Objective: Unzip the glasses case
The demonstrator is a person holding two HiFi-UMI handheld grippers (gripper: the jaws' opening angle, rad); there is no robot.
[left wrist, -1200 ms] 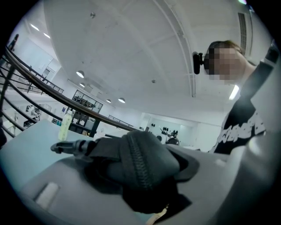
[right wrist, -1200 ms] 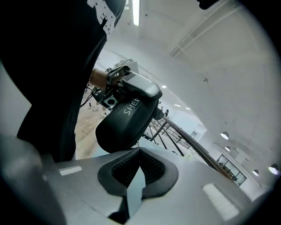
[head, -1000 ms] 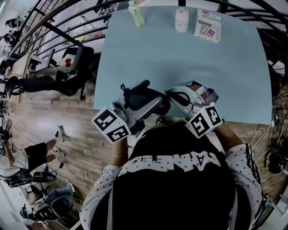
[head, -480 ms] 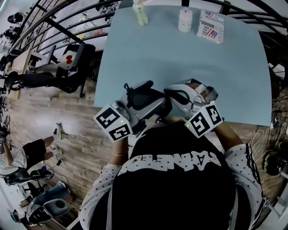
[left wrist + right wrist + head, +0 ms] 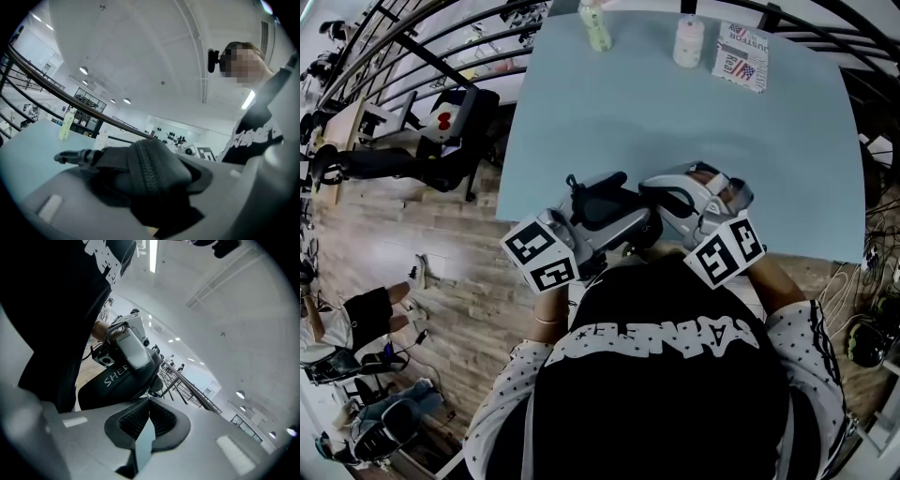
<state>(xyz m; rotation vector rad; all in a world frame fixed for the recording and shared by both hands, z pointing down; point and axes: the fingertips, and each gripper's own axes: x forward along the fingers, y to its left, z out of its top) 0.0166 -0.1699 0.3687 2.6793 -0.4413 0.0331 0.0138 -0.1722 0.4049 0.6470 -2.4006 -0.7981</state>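
Observation:
My left gripper (image 5: 598, 223) is shut on the black glasses case (image 5: 605, 199), which I hold just above the table's near edge. In the left gripper view the case (image 5: 154, 173) fills the space between the grey jaws, its zipper (image 5: 149, 171) running over the top and a strap clip (image 5: 70, 157) sticking out to the left. My right gripper (image 5: 652, 211) points left at the case's right end. In the right gripper view the right gripper (image 5: 149, 401) has its pads together, tips against the case (image 5: 119, 380), apparently pinching the small dark zipper pull.
A light blue table (image 5: 769, 150) carries a pale green bottle (image 5: 596, 28), a white bottle (image 5: 688, 42) and a printed box (image 5: 741, 56) at its far edge. Black railings and a chair (image 5: 450, 141) stand to the left. People sit on the floor at lower left.

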